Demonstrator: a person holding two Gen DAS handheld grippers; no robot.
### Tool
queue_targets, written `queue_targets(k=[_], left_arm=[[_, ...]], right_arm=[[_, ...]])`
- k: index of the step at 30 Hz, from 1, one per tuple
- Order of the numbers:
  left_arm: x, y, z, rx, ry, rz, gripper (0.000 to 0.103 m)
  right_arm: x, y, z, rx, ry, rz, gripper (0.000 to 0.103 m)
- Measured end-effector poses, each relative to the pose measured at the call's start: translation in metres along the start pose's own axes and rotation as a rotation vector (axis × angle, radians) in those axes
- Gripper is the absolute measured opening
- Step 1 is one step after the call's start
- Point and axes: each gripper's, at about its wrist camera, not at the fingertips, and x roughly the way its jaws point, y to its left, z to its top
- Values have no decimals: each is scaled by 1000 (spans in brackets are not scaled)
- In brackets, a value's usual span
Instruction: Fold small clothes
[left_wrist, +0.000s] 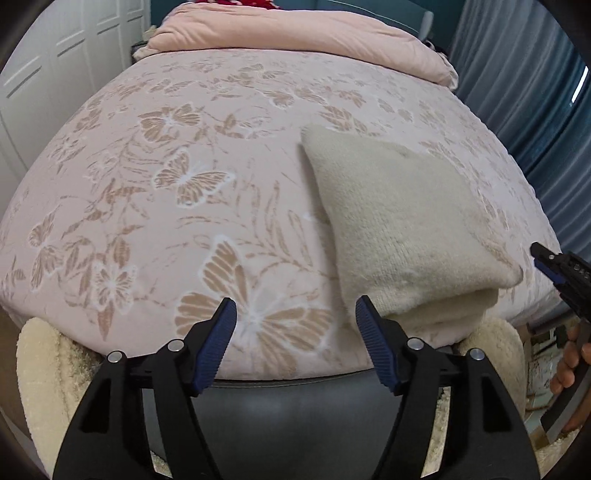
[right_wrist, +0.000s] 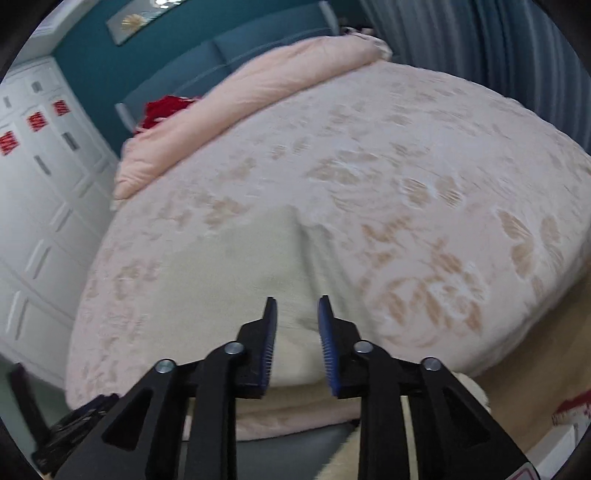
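A cream knitted garment (left_wrist: 399, 229) lies folded on the pink butterfly bedspread (left_wrist: 177, 177), its thick folded edge at the bed's near edge. My left gripper (left_wrist: 295, 314) is open and empty, just left of that edge. The right gripper (left_wrist: 546, 258) shows at the far right of the left wrist view, beside the garment's near right corner. In the right wrist view the right gripper (right_wrist: 297, 314) is open and empty, hovering over the garment (right_wrist: 236, 266), which looks blurred.
A pink duvet (left_wrist: 295, 37) is bunched at the bed's far end, with a red item (right_wrist: 162, 107) behind it. A white wardrobe (right_wrist: 33, 192) stands left, blue curtains (left_wrist: 524, 92) right. Cream fluffy fabric (left_wrist: 48, 369) hangs below the bed's near edge.
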Motion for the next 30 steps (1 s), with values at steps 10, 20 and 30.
queue_targets(k=[10, 20, 30], left_arm=[[-18, 14, 12, -34, -44, 90, 71], [-5, 2, 6, 21, -6, 116, 76], [-1, -2, 3, 42, 13, 132, 76]], right_arm=[[134, 85, -104, -215, 399, 106, 11], [121, 85, -88, -256, 427, 55, 12], [55, 41, -44, -98, 175, 51, 30]])
